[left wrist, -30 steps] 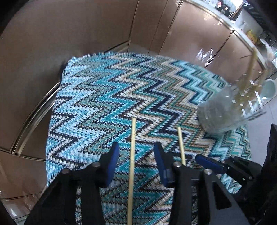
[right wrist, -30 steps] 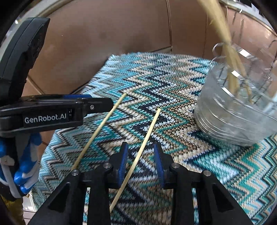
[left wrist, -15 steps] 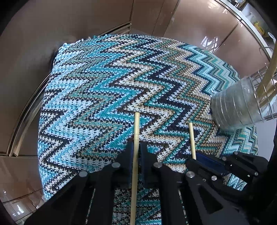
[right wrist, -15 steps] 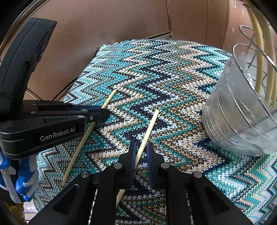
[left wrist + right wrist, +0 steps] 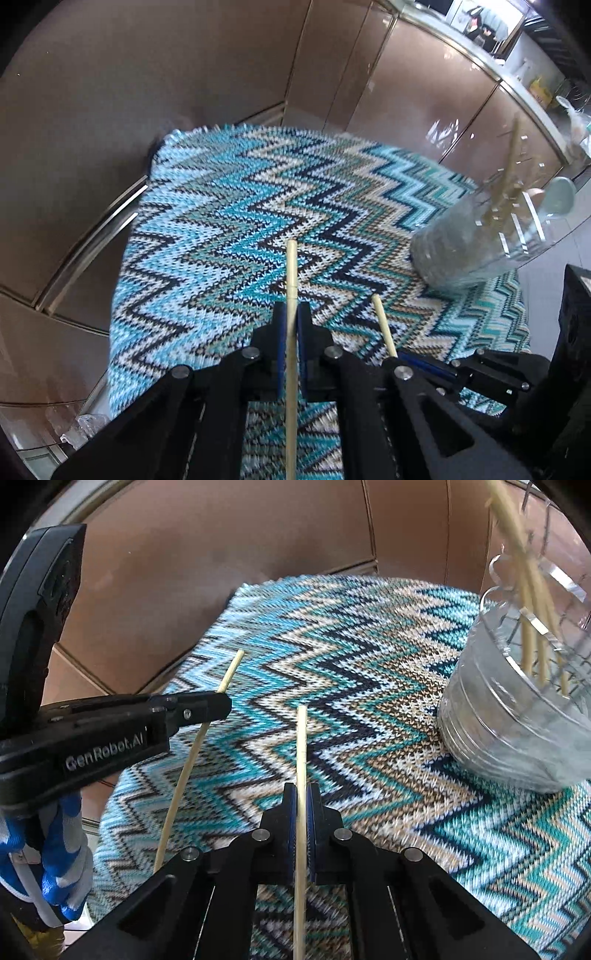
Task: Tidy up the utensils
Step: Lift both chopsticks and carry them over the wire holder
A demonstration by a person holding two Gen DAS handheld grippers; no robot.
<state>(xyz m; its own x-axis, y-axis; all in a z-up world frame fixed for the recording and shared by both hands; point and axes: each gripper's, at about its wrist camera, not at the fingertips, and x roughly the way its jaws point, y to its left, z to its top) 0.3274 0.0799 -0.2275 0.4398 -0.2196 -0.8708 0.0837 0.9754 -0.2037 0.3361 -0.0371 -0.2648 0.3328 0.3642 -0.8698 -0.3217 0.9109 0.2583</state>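
Left gripper [image 5: 290, 314] – right gripper [image 5: 301, 797] – each clamps chopstick [image 5: 291, 266].

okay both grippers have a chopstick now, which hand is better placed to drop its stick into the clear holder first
Right, probably. Both the right gripper and the left gripper are shut on a chopstick, but the holder stands on the right side, nearer the right gripper. The left would have to cross over it.

This looks like a home kitchen — shiny brown cupboard doors [image 5: 406, 92] stand all along the back, with a counter [image 5: 491, 70] on top that holds small kitchen stuff. A zigzag knitted cloth [image 5: 240, 221] covers the table — a homey touch.
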